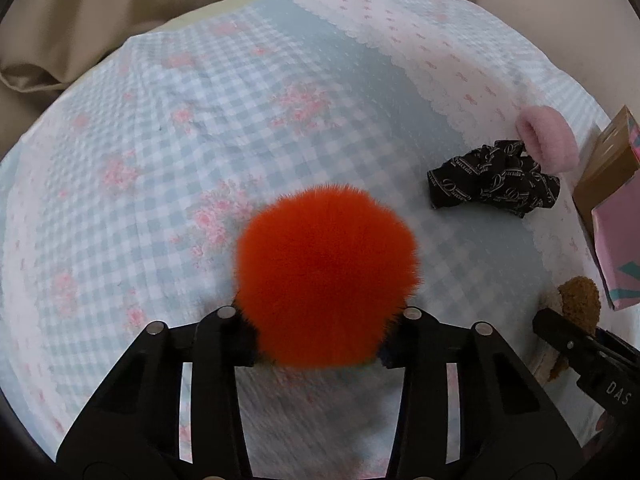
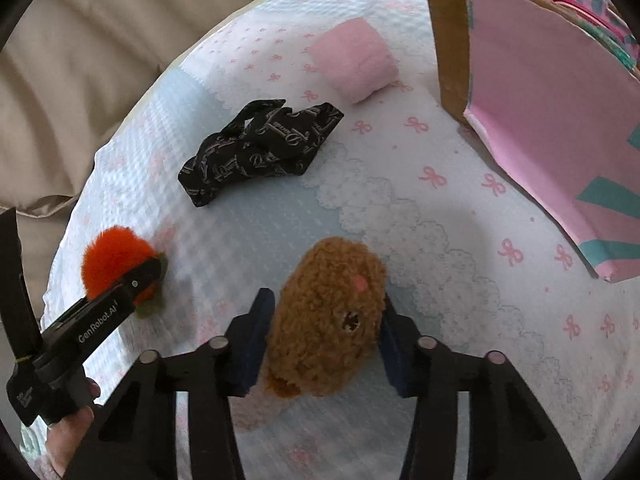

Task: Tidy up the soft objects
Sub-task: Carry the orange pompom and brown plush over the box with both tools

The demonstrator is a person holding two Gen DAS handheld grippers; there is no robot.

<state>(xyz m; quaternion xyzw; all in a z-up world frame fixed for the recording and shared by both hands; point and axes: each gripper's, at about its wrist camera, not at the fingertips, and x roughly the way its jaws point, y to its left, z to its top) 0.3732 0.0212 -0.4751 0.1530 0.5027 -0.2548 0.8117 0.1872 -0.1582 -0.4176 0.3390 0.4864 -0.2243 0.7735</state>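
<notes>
Your left gripper (image 1: 320, 344) fingers clamp the orange pom-pom (image 1: 326, 276) low on the bed (image 1: 120, 140): light, squashy, grip its core. Your right gripper (image 2: 320, 344) fingers squeeze the brown plush (image 2: 326, 316) mid-body; soft, it'll deform. Box (image 2: 552, 140) sits far right.

Pompom (image 1: 326, 276): we find it between our left fingers.
Scarf (image 1: 494, 178): ahead-right of it, touching the roll (image 1: 550, 142) behind.
Box (image 1: 612, 208): far right.
</notes>
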